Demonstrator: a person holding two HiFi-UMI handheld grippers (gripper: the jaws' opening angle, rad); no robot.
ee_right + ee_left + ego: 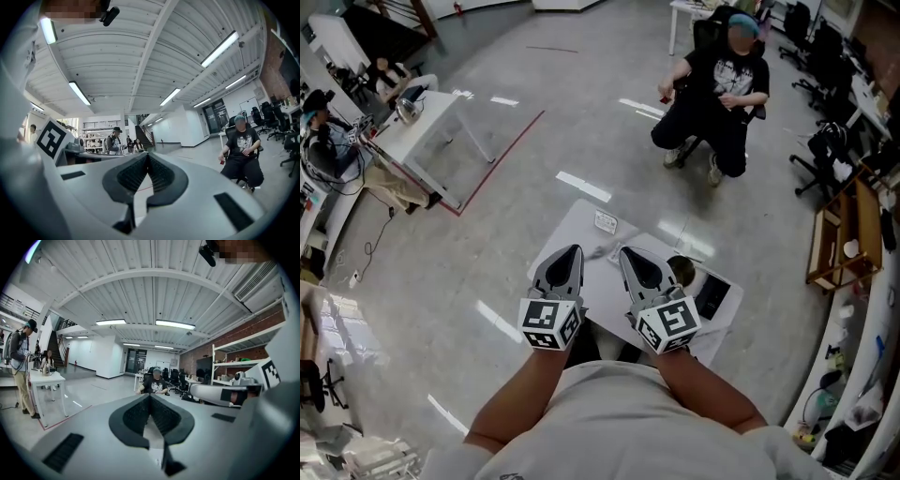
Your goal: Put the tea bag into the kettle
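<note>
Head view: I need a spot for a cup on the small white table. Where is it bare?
Bare: the table's far left strip, between its left edge and the packet. Crowded: the right side, with the kettle and a dark tray. The left gripper and right gripper, both shut, hide the near part.

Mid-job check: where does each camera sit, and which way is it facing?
Head view: on the person's head, looking steeply down at the white table, both forearms, the left gripper and the right gripper.
Left gripper view: on the left gripper, facing level across the hall over its shut jaws; the right gripper shows at right.
Right gripper view: on the right gripper, tilted up toward hall and ceiling over its shut jaws; the left gripper's cube shows at left.
Shared: all three show the seated person in black.
</note>
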